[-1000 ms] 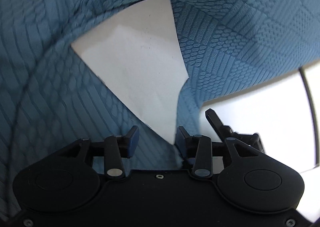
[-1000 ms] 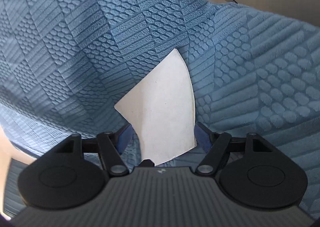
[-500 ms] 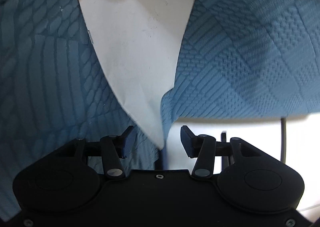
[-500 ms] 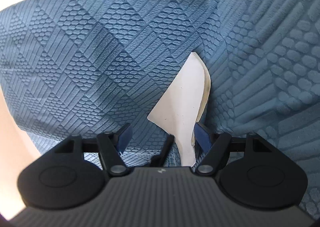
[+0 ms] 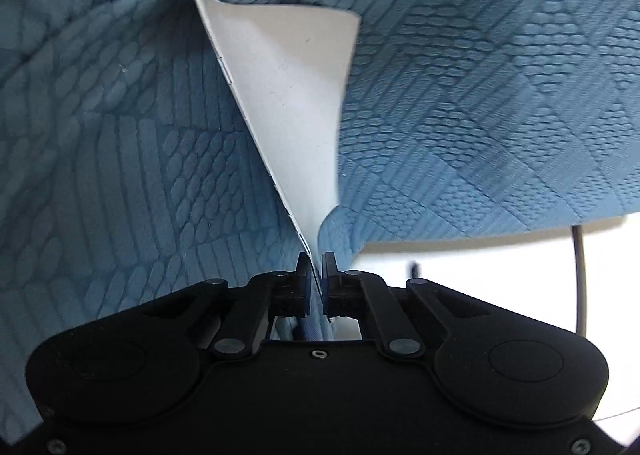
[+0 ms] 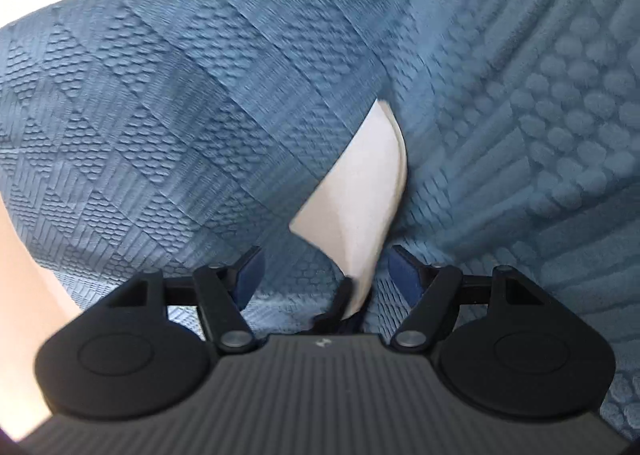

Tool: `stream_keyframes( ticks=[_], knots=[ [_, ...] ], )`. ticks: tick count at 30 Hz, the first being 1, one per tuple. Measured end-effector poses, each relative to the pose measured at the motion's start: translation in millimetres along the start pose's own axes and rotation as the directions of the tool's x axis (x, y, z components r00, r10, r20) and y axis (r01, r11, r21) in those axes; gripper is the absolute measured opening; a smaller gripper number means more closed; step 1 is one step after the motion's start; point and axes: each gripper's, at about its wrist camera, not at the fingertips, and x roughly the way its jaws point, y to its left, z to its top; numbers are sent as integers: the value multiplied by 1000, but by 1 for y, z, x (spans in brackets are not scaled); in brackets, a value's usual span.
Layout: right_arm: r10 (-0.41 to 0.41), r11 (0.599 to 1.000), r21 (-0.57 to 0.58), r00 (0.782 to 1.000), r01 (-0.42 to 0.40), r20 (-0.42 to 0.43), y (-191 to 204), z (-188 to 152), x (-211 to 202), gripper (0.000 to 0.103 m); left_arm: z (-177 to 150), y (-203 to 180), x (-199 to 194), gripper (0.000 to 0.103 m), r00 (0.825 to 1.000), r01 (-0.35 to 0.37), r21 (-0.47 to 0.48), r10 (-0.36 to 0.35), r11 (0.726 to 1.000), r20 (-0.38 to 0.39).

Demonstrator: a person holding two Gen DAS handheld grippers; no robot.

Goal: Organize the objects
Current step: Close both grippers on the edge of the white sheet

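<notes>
A big blue cloth (image 5: 460, 103) with bumpy patterns of squares, stripes and dots fills almost all of the left wrist picture, from the top down to the lower left. The same blue cloth (image 6: 180, 127) fills most of the right wrist picture too, and it looks a bit blurry there. A white flap (image 5: 296, 103) sits in the middle of the left picture, like a long pointy triangle, wide at the top and thin at the bottom. It is the pale underside of a folded corner of the cloth, or a sheet stuck to it; I cannot tell which. In the right picture a white flap (image 6: 360, 191) shows just right of the middle, curved and smaller. At the lower right of the left picture there is a bright white surface (image 5: 480, 255) under the cloth edge, with a thin dark cable (image 5: 580, 279) near the right side. The left gripper (image 5: 316, 275), at the bottom middle, has its two tongs pressed together on the thin tip of the white flap. The right gripper (image 6: 326, 271), at the bottom of its picture, has its tongs spread wide apart, with the flap's tip hanging between them and touching neither one.
</notes>
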Motion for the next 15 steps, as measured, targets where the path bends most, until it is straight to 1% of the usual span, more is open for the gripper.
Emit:
stream_keyframes(
  ticks=[4, 6, 8, 10, 11, 13, 15],
  knots=[
    [-11, 1000, -11, 1000, 11, -21, 1, -3, 6, 70, -3, -10, -25, 2, 1000, -8, 29, 9, 1000, -18],
    [-6, 1000, -9, 1000, 5, -23, 2, -5, 8, 70, -4, -12, -37, 2, 999, -6, 24, 7, 1000, -36],
    [-34, 999, -21, 999, 34, -13, 3, -8, 10, 69, -7, -14, -48, 1, 998, -11, 29, 12, 1000, -55],
    [-88, 995, -54, 996, 88, -1, 6, -13, 13, 51, -11, -15, -56, 0, 995, -69, 47, 72, 996, -67],
    [-116, 992, -57, 993, 116, 1, 6, -15, 14, 49, -12, -13, -59, 1, 994, -85, 40, 87, 996, -72],
    [-156, 985, -65, 988, 157, 15, 5, -19, 15, 34, -11, -9, -66, 1, 992, -98, 6, 98, 995, -79],
    [-197, 977, -77, 980, 198, 25, 6, -21, 16, 28, -8, -8, -73, 1, 991, -113, -7, 112, 994, -76]
  ],
)
